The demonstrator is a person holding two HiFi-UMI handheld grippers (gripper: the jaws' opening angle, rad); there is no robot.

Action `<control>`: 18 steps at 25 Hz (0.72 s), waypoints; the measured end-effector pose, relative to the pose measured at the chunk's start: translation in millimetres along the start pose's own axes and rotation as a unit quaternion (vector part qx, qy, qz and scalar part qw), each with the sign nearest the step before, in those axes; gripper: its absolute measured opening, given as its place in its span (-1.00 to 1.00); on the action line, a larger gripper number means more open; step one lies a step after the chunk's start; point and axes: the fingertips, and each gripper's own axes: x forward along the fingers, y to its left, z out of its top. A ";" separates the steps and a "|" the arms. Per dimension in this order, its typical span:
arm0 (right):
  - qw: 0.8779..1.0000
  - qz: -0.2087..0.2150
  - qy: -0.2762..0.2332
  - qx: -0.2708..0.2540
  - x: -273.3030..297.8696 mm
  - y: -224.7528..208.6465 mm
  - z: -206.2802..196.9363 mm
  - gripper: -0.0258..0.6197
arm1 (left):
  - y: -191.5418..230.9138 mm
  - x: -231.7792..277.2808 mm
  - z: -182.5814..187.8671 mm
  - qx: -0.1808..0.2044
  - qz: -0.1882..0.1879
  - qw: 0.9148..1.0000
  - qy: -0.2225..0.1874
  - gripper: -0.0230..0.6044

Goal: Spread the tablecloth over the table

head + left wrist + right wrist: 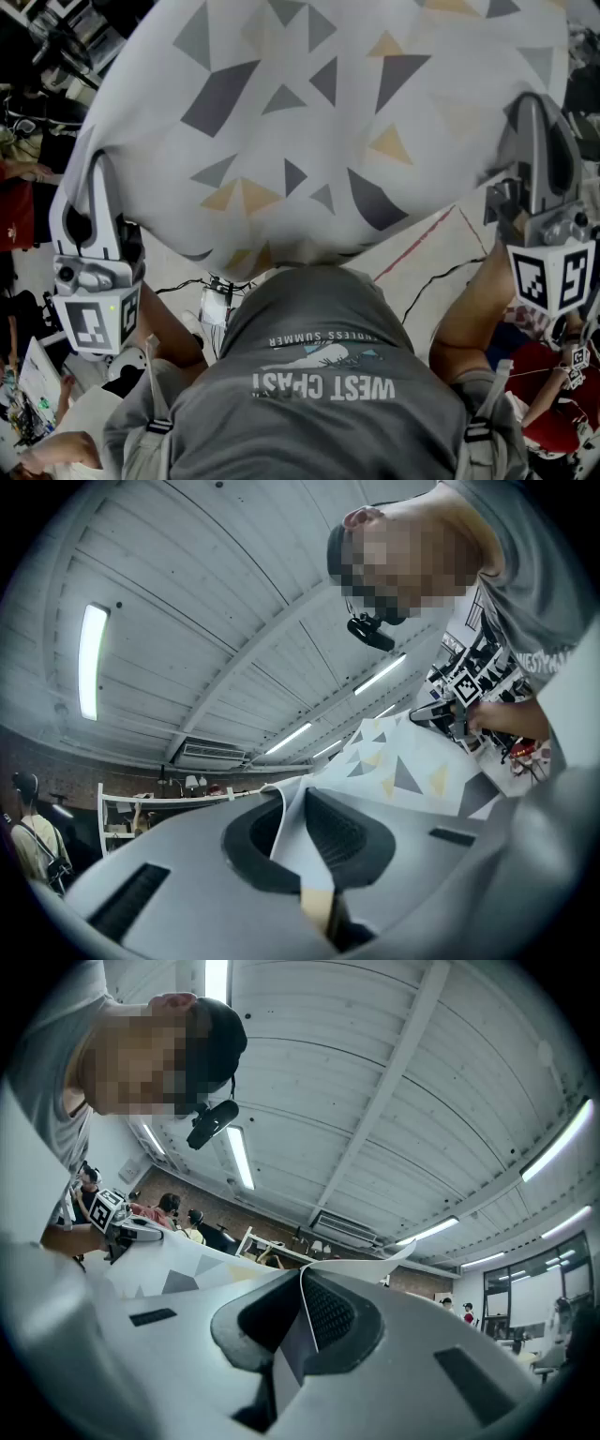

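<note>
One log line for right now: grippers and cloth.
left gripper: shut on tablecloth edge | right gripper: shut on tablecloth edge | tablecloth: held aloft between both, not yet laid

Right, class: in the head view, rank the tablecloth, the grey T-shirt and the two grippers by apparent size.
1. tablecloth, filling most of the upper picture.
2. grey T-shirt, though it sits close to the camera.
3. left gripper and right gripper: they look about alike, so no ranking between them.
</note>
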 end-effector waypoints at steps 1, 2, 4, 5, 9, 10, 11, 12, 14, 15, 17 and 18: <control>1.000 0.000 0.001 0.001 0.8 -0.7 -0.1 -0.88 | 0.3 1.9 0.3 -0.001 -0.001 1.000 0.000 -0.90; 1.000 -0.001 0.002 0.003 1.4 -1.5 -0.4 -0.88 | 0.6 3.7 0.4 -0.002 -0.002 1.000 0.000 -0.91; 1.000 -0.002 0.003 0.006 1.8 -3.1 -1.4 -0.88 | 1.0 7.3 -0.1 -0.003 -0.004 1.000 0.000 -0.90; 1.000 -0.003 0.004 0.008 1.7 -4.0 -2.1 -0.88 | 1.1 8.9 -0.7 -0.004 -0.006 1.000 0.001 -0.91; 1.000 -0.007 0.005 0.011 0.3 -4.9 -3.5 -0.87 | 0.6 11.4 -2.8 -0.006 -0.009 1.000 0.002 -0.91; 1.000 -0.006 0.004 0.011 0.2 -4.6 -3.1 -0.87 | 0.6 10.5 -2.5 -0.006 -0.008 1.000 0.002 -0.91; 1.000 -0.006 0.004 0.011 0.3 -4.2 -2.6 -0.87 | 0.7 9.5 -1.9 -0.006 -0.007 1.000 0.001 -0.91; 1.000 -0.005 0.003 0.012 0.3 -3.9 -2.2 -0.87 | 0.7 8.3 -1.3 -0.006 -0.006 1.000 0.001 -0.90; 1.000 -0.001 0.000 0.011 0.7 -3.0 -1.1 -0.87 | -0.2 3.5 -0.5 -0.005 0.000 1.000 0.001 -0.91; 1.000 0.004 -0.003 0.010 1.3 -2.1 -0.3 -0.87 | -1.0 -0.2 -0.2 -0.004 0.006 1.000 0.000 -0.91; 1.000 0.014 -0.009 0.007 2.5 0.3 1.1 -0.87 | -3.0 -7.5 0.1 -0.004 0.018 1.000 -0.002 -0.91; 1.000 0.017 -0.010 0.007 2.4 1.3 1.6 -0.87 | -3.7 -9.8 0.3 -0.004 0.022 1.000 -0.003 -0.91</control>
